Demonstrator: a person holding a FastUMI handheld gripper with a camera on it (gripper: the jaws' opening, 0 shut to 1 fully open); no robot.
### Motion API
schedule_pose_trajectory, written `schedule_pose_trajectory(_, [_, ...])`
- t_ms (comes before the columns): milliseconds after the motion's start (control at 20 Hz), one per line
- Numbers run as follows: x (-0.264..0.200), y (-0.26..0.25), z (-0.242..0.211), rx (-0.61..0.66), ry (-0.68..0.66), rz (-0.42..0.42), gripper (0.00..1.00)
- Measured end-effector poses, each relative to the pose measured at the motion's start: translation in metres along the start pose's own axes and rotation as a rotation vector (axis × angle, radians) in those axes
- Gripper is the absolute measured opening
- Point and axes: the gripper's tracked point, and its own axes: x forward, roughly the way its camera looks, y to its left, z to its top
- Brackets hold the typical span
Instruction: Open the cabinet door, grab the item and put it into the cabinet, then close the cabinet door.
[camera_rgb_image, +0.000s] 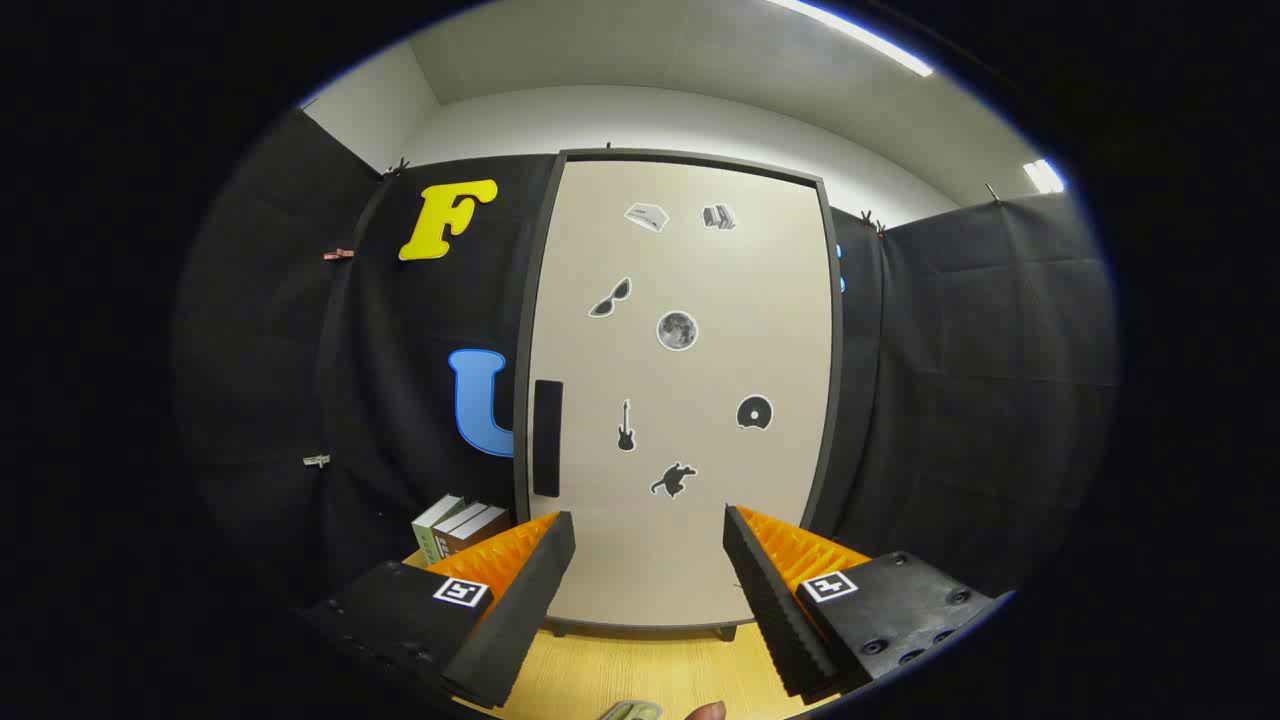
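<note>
Right now the hand-held gripper (648, 590) is released, its two fingers spread wide apart with nothing between them, pointing straight ahead at a closed cabinet. Beneath the fingers lies a pale wooden surface (640, 675). Nearest the camera, below and between the fingers, a small greenish object (632, 711) is partly in view, too little of it to identify; it may be the item to be stored, though that cannot be confirmed. Just beside it is a small rounded reddish-brown shape, also too cut off to identify.

Beyond the fingertips stands the cabinet, its light door (680, 400) shut inside a dark frame and dotted with small stickers: sunglasses, a moon, a guitar, a disc, an animal. A dark vertical handle (547, 437) sits on the door's left edge, just above and ahead of the left fingertip. Left of the cabinet, behind the left finger, a few books (458, 527) stand on the surface.

Judging from this, the task is at its first step: opening the door. To do it well, the fingers should move forward and up to the left, bracket the handle, close firmly, and pull in an arc, probably about a right-hand hinge.
</note>
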Motion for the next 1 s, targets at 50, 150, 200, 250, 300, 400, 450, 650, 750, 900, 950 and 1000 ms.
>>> schedule_pose_trajectory(50, [0.001, 0.001, 0.000, 0.001, 0.000, 0.000, 0.97])
schedule_pose_trajectory(150, [0.002, 0.005, -0.001, 0.000, 0.002, 0.004, 0.97])
schedule_pose_trajectory(200, [0.002, 0.008, -0.001, -0.002, 0.004, 0.007, 0.97])
schedule_pose_trajectory(250, [0.003, 0.010, -0.001, -0.003, 0.005, 0.011, 0.97])
schedule_pose_trajectory(300, [0.003, 0.013, -0.001, -0.005, 0.004, 0.014, 0.97])
schedule_pose_trajectory(400, [0.005, 0.017, 0.000, -0.005, -0.001, 0.017, 0.97])
schedule_pose_trajectory(450, [0.005, 0.019, 0.001, -0.003, -0.002, 0.020, 0.97])
schedule_pose_trajectory(650, [0.008, 0.025, 0.004, -0.002, -0.010, 0.023, 0.97])
schedule_pose_trajectory(750, [0.009, 0.027, 0.005, 0.002, -0.013, 0.019, 0.97])
schedule_pose_trajectory(900, [0.010, 0.028, 0.005, 0.003, -0.006, 0.014, 0.97])
schedule_pose_trajectory(950, [0.011, 0.027, 0.006, 0.002, -0.006, 0.010, 0.97])
schedule_pose_trajectory(1000, [0.011, 0.026, 0.008, 0.005, -0.012, 0.002, 0.97])
